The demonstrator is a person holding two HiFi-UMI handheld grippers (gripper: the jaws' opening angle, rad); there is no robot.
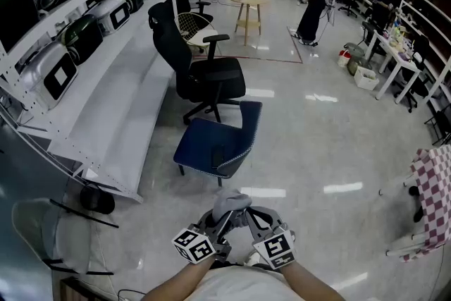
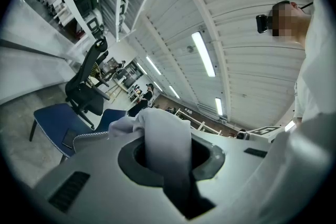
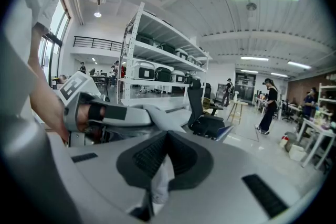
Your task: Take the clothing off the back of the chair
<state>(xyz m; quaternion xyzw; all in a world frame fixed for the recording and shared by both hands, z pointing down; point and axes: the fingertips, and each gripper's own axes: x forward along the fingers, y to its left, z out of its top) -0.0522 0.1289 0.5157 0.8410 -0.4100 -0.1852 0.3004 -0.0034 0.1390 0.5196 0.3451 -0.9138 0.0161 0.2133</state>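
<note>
While the left gripper (image 1: 224, 223) and right gripper (image 1: 252, 222) both pinch the grey clothing (image 1: 231, 202) near the person's tummy, away from the blue chair (image 1: 211, 146), it could slip; the right one seems to hold only an edge.

Pale grey clothing (image 1: 231, 202), bunched, held up off the floor, near the upright blue chair (image 1: 201, 141)

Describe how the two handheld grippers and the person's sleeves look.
The left gripper and right gripper have light grey bodies with dark pads. Each carries a cube with black-and-white square markers. The person wears a white short-sleeved top.
</note>
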